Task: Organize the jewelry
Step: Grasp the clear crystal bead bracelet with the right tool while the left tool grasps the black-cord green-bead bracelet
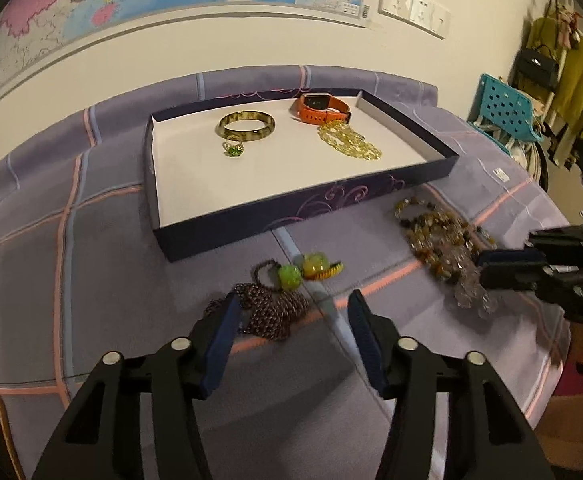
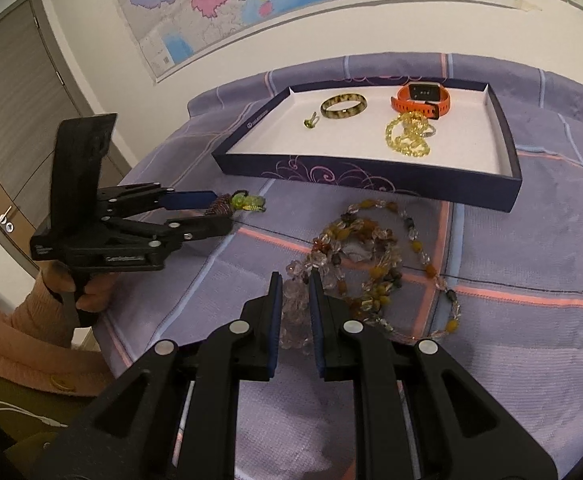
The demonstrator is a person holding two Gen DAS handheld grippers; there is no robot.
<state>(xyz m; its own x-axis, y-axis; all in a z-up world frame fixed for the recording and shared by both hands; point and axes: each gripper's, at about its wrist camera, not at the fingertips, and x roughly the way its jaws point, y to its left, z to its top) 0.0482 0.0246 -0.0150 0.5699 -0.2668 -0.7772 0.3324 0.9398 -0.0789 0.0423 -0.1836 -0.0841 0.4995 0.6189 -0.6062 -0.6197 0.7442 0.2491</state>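
Our right gripper (image 2: 294, 280) narrows its fingers around the clear-and-amber beaded necklace (image 2: 371, 256) lying between and ahead of them, while our left gripper (image 1: 291, 300), fingers wide, straddles the dark woven cord bracelet (image 1: 271, 312).

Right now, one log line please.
left claw: open over dark chain | right claw: closing on clear-bead necklace | tray: four pieces
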